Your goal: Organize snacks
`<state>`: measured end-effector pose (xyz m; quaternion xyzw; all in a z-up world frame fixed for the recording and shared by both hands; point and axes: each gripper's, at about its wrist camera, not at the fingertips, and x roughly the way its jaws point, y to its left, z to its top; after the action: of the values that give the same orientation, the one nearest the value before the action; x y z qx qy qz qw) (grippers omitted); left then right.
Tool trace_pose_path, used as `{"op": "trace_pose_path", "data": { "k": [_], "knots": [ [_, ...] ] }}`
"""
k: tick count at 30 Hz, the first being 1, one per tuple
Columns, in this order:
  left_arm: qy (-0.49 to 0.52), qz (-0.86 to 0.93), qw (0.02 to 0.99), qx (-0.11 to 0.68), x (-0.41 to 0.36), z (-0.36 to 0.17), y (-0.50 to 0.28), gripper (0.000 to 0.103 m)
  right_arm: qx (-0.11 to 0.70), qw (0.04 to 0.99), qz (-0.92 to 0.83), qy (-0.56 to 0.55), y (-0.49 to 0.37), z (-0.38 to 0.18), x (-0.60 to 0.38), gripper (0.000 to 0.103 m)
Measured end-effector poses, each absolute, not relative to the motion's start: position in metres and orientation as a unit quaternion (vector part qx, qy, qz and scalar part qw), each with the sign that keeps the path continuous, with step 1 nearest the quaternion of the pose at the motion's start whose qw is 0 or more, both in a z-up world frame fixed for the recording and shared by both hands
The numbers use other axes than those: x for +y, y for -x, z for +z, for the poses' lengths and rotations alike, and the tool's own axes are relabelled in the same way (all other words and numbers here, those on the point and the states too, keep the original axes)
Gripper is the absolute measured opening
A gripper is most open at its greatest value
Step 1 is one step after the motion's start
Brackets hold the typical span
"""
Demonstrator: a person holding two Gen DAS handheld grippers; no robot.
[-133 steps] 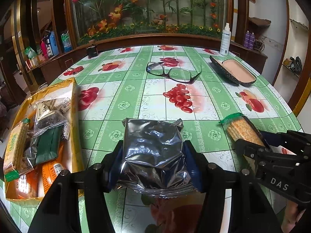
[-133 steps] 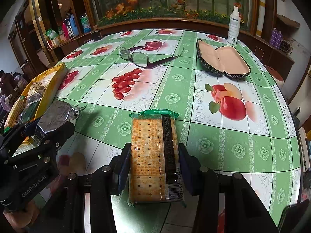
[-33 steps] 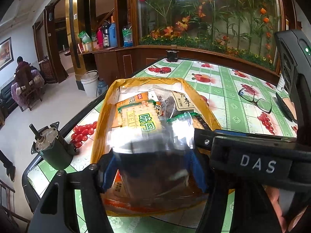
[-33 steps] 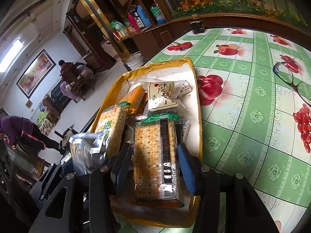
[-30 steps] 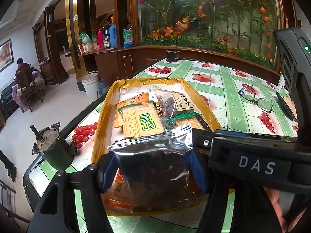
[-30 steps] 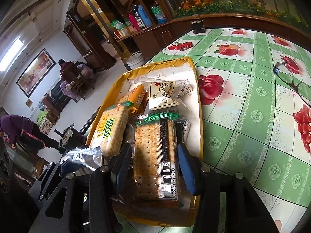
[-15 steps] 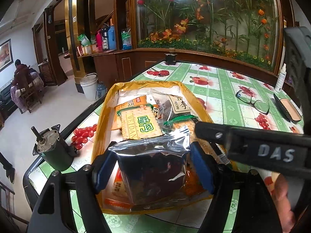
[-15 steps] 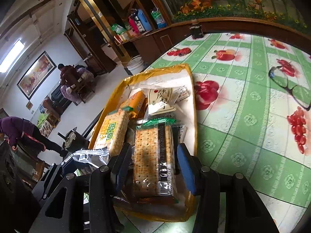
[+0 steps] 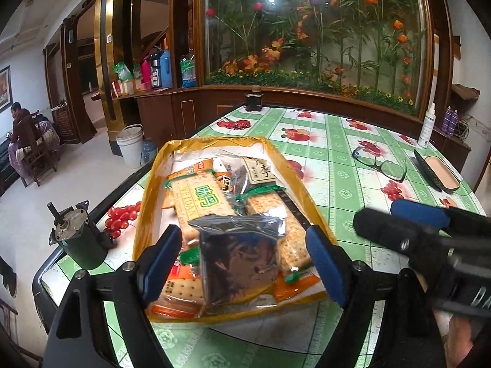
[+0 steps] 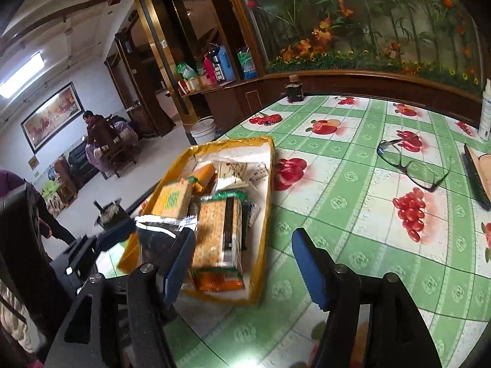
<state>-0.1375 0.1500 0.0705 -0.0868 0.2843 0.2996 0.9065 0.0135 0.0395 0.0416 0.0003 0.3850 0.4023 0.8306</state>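
A cracker pack (image 9: pixel 201 197) printed "WEIDAN" lies in the yellow tray (image 9: pixel 307 196) at the counter's (image 9: pixel 337 181) near left, beside the silver pouch (image 9: pixel 239 257). Both the left gripper (image 9: pixel 242 263) and right gripper (image 10: pixel 242 260) tilt downward. Their jaws have just been opening: the left's stand apart either side of the pouch without pressing it, the right's hold nothing.

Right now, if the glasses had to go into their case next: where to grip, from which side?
Grip the glasses at the bridge between the lenses, coming from above. They rest open on the tablecloth with both temples spread, so the frame front is the only compact, stiff part; the temples are thin and would probably pivot. The open case lies just beyond them, clear of the approach.
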Motion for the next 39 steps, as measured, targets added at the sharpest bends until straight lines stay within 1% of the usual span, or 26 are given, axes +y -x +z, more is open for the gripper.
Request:
{"op": "trace_pose_path", "data": {
  "k": [6, 8, 10, 13, 18, 22, 27, 30, 33, 34, 35, 39],
  "knots": [
    [0.072, 0.294, 0.91, 0.284, 0.136, 0.071, 0.146, 0.083, 0.383, 0.838, 0.389, 0.0, -0.007, 0.037, 0.022, 0.072],
    [0.072, 0.294, 0.91, 0.282, 0.133, 0.072, 0.149, 0.084, 0.382, 0.84, 0.384, -0.007, -0.007, 0.036, 0.014, 0.076],
    [0.074, 0.294, 0.911, 0.281, 0.133, 0.072, 0.153, 0.085, 0.379, 0.846, 0.376, -0.013, -0.006, 0.035, 0.005, 0.084],
    [0.074, 0.295, 0.911, 0.278, 0.129, 0.073, 0.159, 0.086, 0.375, 0.851, 0.367, -0.023, -0.003, 0.033, -0.007, 0.091],
    [0.077, 0.294, 0.912, 0.276, 0.123, 0.07, 0.169, 0.086, 0.37, 0.856, 0.361, -0.035, 0.006, 0.03, -0.022, 0.095],
    [0.083, 0.288, 0.913, 0.278, 0.118, 0.064, 0.172, 0.086, 0.354, 0.865, 0.356, -0.021, 0.014, 0.032, -0.025, 0.101],
    [0.078, 0.287, 0.914, 0.275, 0.113, 0.058, 0.176, 0.087, 0.335, 0.868, 0.367, -0.009, 0.026, 0.034, -0.027, 0.102],
    [0.083, 0.282, 0.916, 0.275, 0.113, 0.056, 0.177, 0.094, 0.337, 0.864, 0.374, -0.01, 0.029, 0.034, -0.027, 0.102],
    [0.082, 0.28, 0.918, 0.267, 0.111, 0.056, 0.179, 0.095, 0.338, 0.865, 0.371, 0.002, 0.033, 0.034, -0.024, 0.102],
    [0.08, 0.282, 0.918, 0.265, 0.11, 0.056, 0.18, 0.097, 0.336, 0.864, 0.375, 0.004, 0.034, 0.034, -0.023, 0.102],
    [0.075, 0.292, 0.916, 0.266, 0.11, 0.055, 0.18, 0.101, 0.336, 0.862, 0.38, 0.005, 0.035, 0.034, -0.022, 0.102],
    [0.045, 0.327, 0.909, 0.254, 0.107, 0.059, 0.183, 0.103, 0.336, 0.86, 0.384, 0.003, 0.035, 0.035, -0.022, 0.102]
  ]
}}
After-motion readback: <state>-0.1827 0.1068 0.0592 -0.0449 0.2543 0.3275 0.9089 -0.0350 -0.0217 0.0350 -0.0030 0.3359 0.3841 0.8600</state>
